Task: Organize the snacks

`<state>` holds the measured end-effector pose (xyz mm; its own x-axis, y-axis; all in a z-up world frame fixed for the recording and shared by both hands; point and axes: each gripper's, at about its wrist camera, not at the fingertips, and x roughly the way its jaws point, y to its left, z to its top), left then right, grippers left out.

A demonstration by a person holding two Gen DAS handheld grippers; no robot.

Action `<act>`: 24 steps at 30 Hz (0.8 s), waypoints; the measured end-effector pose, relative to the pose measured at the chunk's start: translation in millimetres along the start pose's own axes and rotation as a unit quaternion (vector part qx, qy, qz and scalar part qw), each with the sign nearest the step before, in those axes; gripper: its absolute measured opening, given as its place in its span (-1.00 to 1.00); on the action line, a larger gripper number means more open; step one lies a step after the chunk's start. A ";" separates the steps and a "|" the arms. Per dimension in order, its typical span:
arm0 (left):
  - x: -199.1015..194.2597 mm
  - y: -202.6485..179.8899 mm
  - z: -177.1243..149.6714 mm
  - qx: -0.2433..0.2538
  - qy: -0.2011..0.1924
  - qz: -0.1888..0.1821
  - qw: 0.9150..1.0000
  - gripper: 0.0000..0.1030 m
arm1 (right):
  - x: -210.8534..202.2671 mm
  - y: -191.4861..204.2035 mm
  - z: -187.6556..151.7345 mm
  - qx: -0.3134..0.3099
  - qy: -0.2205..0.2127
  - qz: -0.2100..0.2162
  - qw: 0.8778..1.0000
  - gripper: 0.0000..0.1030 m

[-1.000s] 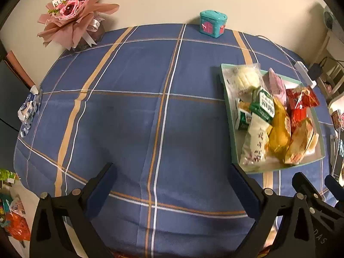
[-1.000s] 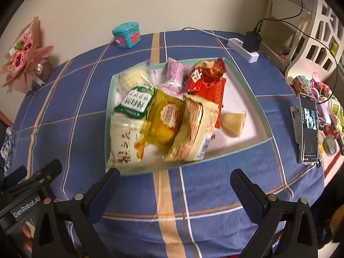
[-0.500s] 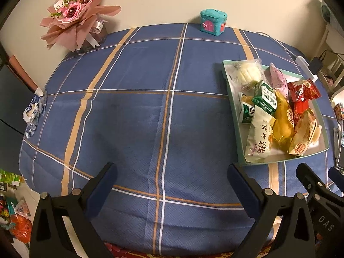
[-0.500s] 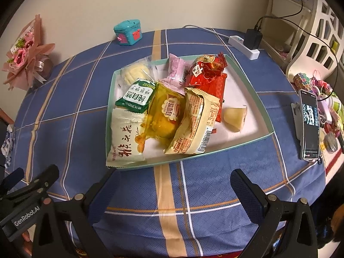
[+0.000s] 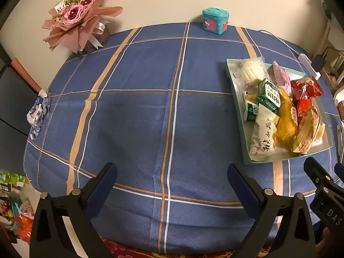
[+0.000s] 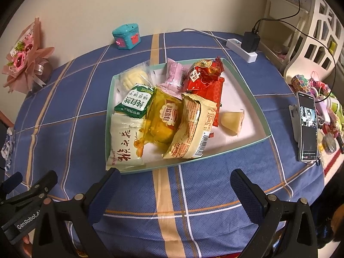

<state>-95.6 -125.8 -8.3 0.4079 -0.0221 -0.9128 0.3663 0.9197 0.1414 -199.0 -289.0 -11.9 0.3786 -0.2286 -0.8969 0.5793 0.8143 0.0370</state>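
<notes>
Both my tongs stand wide and hold nothing: left tongs (image 5: pixel 172 185) over bare blue cloth (image 5: pixel 137 116), right tongs (image 6: pixel 175 190) just short of the tray (image 6: pixel 245 86). From the right tongs the tray lies at 12 o'clock, snacks heaped in it: white pack (image 6: pixel 125 138), green biscuit pack (image 6: pixel 135 103), yellow pack (image 6: pixel 164 118), red packs (image 6: pixel 204 75). Phone (image 6: pixel 307 124) at 2 o'clock. Teal box (image 6: pixel 126 36) at 11 o'clock, by the wall.
</notes>
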 end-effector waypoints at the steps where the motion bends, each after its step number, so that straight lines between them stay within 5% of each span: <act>1: 0.2 0.2 0.2 0.000 0.001 -0.001 1.000 0.98 | 0.0 -0.2 0.3 0.000 0.000 0.000 1.000 1.00; 24: 0.0 3.2 4.0 -0.007 0.003 -0.008 1.000 0.98 | -0.9 2.5 1.1 -0.002 -0.003 -0.002 1.000 1.00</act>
<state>-91.1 -124.3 -6.2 0.3974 -0.0341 -0.9170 0.3612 0.9244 0.1222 -197.1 -287.3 -10.5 0.3811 -0.2345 -0.8943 0.5776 0.8157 0.0322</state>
